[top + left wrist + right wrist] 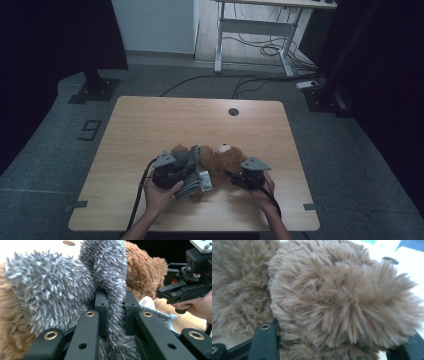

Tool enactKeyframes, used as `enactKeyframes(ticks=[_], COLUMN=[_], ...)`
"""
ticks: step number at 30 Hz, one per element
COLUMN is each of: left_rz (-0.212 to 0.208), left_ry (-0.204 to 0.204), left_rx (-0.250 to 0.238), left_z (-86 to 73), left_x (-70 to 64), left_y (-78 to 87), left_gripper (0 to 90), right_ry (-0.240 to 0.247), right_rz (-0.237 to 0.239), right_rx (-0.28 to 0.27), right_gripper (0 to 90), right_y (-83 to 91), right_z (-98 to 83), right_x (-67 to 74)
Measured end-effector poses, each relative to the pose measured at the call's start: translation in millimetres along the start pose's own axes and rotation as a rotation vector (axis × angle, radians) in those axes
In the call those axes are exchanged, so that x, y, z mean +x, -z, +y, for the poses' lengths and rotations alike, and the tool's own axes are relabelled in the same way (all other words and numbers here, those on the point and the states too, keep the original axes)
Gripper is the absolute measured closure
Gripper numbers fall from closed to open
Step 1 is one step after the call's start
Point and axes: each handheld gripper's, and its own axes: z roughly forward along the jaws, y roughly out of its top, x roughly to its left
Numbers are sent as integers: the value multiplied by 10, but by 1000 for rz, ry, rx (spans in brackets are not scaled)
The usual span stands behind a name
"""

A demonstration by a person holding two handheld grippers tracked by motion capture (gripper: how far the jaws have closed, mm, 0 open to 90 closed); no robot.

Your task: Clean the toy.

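My left gripper (186,170) has its jaws clamped tight on the grey fuzzy garment (110,272) of the brown teddy bear (220,162), lying near-centre on the bench (150,125). My right gripper (235,177) straddles a brown furry limb (342,305); grip unclear.

Your teddy bear (225,165) is brown plush, its pile long, shaggy and matt; in the right gripper view the fibres fan out in soft tufts. The grey garment (50,297) on it is a fuzzy knit with shaggy strands of mixed light and dark grey, rough-looking and dull. A white fabric label (147,302) on the bear looks smooth with printed marks. Your left claw (113,302) has matt black plastic links, smooth, set with shiny brass-coloured rivets. Your right claw (235,179) carries a grey plate that looks like dull metal. The table (165,120) is light wood-grain laminate, smooth, with a faint sheen.
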Motion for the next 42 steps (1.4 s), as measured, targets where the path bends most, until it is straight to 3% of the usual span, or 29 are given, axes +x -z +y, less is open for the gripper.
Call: enactKeyframes(ticks=[2, 4, 8, 11, 15, 18, 21, 23, 26, 29, 32, 34, 37, 39, 42], left_rz=[8, 16, -8, -44, -41, -55, -69, -75, -81, -79, -39, -40, -20, -12, -32], left_ry=[-6, -7, 18, 47, -19, -74, -117, -145, -154, -118, -132, -129, -161, -155, -125], left_rx=[-6, -14, -3, -4, -45, -71, -50, -10, 81, 171, 230, 209, 205, 200, 189], left_z=[34, 62, 122, 249, 569, 816, 988, 1044, 1042, 950, 795, 731, 703, 684, 651], left_x=[-18, -18, 21, 16, -164, -361, -569, -696, -824, -838, -829, -805, -791, -740, -631], left_y=[-90, -172, -158, -21, 155, 195, 63, -129, -509, -888, -1155, -1188, -1093, -1013, -856], left_gripper=[779, 778, 776, 771, 769, 767, 766, 766, 766, 764, 763, 767, 775, 778, 781], right_ry=[10, -14, -44, -46, -81, -76, -76, -79, -81, -82, -80, -80, -75, -73, -77], right_rz=[-49, -74, -70, -52, -34, -26, -20, -19, -17, -15, -16, -22, -18, -21, -13], right_rx=[-10, -17, -36, -52, -62, -68, -65, -68, -69, -79, -81, -69, -68, -70, -72], right_gripper=[391, 395, 395, 395, 394, 392, 389, 389, 387, 387, 387, 386, 386, 386, 385], right_y=[-6, -28, -36, -15, 5, 17, 27, 24, 28, 29, 33, 21, 26, 27, 33], right_z=[-13, -32, -71, -90, -113, -121, -125, -128, -129, -145, -157, -167, -173, -171, -170], right_x=[-20, -70, -114, -103, -124, -131, -141, -142, -141, -145, -142, -143, -149, -140, -142])
